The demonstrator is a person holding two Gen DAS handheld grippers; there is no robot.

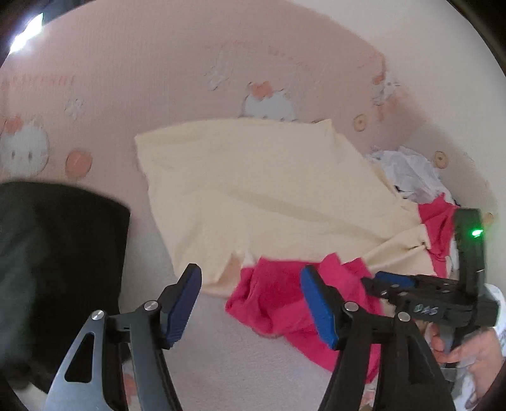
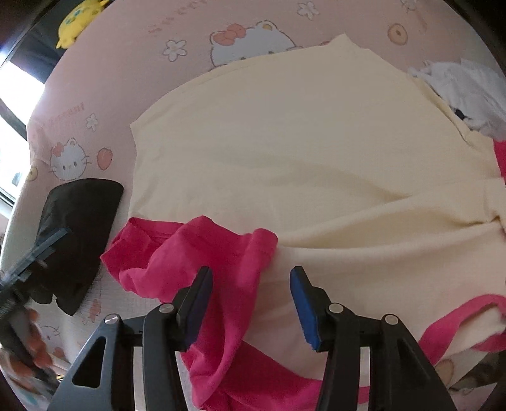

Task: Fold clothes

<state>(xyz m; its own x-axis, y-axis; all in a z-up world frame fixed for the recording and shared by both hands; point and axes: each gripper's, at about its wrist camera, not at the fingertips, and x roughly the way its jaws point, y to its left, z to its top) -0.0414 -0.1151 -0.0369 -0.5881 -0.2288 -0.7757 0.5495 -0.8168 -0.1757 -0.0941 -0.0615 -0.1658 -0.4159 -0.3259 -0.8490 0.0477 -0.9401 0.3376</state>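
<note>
A cream garment (image 1: 268, 196) (image 2: 300, 151) lies spread on the pink cartoon bedsheet (image 1: 142, 79) (image 2: 126, 63). A crumpled pink garment (image 1: 284, 300) (image 2: 189, 253) sits at its near edge, partly under it. My left gripper (image 1: 253, 303) hovers open above the pink garment, with nothing pressed between its blue pads. My right gripper (image 2: 251, 303) is open too, over the seam where pink and cream cloth meet; neither pad grips the cloth. In the left wrist view the right gripper (image 1: 411, 284) shows at the right, held by a hand (image 1: 468, 351).
A folded black garment (image 1: 57, 253) (image 2: 82, 227) lies to the left. A crumpled white garment (image 1: 408, 174) (image 2: 468, 85) sits at the far right, touching the cream one. A yellow plush toy (image 2: 79, 19) rests beyond the bed's far left edge. A bright window lies left.
</note>
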